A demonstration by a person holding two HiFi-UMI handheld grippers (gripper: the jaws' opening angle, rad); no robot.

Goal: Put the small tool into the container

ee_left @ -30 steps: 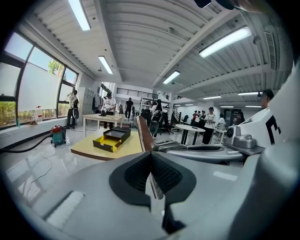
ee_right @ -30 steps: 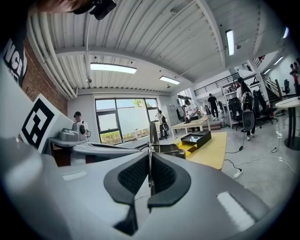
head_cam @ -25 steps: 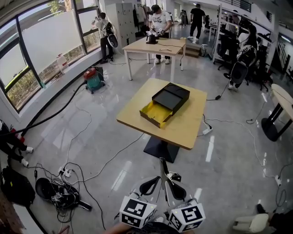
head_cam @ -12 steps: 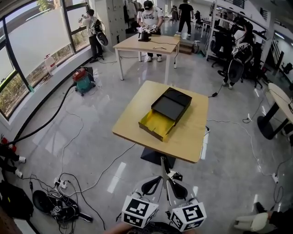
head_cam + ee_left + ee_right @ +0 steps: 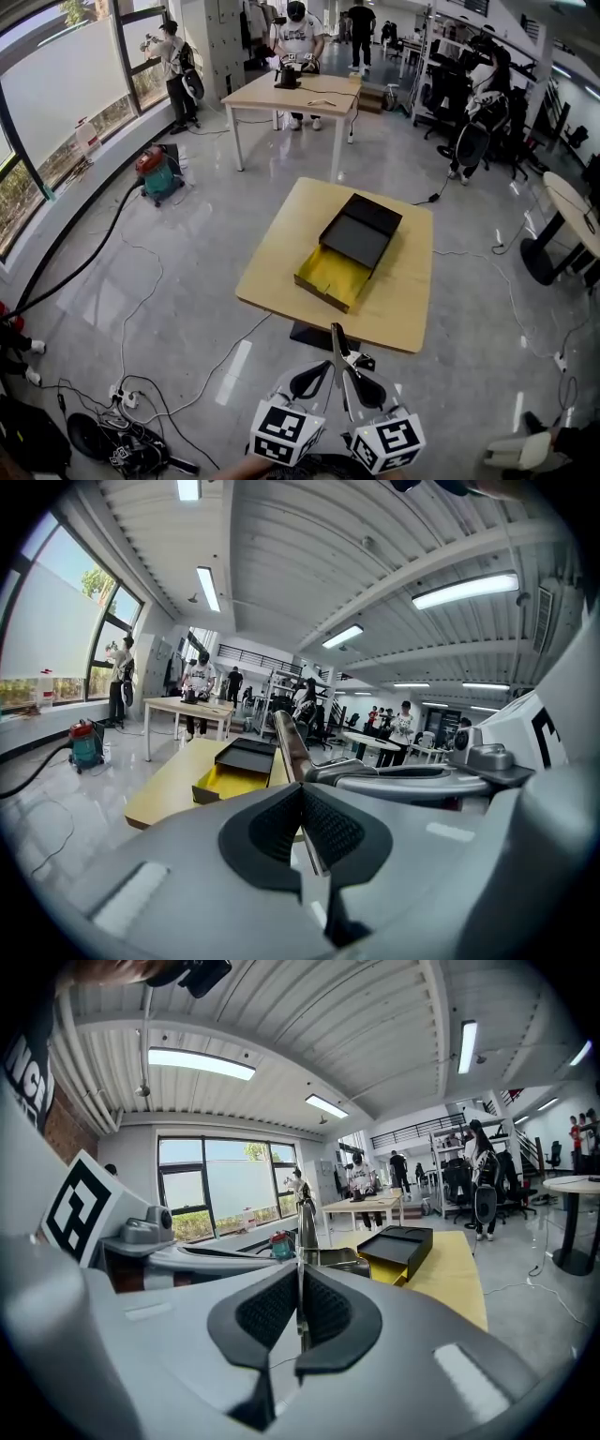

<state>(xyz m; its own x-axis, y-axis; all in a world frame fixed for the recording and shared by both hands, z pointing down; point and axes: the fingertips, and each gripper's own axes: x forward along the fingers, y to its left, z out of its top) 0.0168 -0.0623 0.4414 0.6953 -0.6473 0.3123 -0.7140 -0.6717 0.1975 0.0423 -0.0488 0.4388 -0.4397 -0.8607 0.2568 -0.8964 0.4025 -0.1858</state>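
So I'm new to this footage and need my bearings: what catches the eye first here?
A black container with its yellow drawer pulled open sits on the wooden table ahead. At the head view's bottom, the left gripper and right gripper are both shut on the small tool, a thin metal strip.

Bright daylight pours through the tall windows point(image 5: 66, 84) at ten o'clock of the head view and lays pale glare on the glossy floor point(image 5: 178, 281). Ceiling strip lights point(image 5: 202, 1063) burn white at eleven o'clock of the right gripper view. Both gripper views bow strongly toward black rounded corners, and their nearest surfaces at six o'clock look soft.
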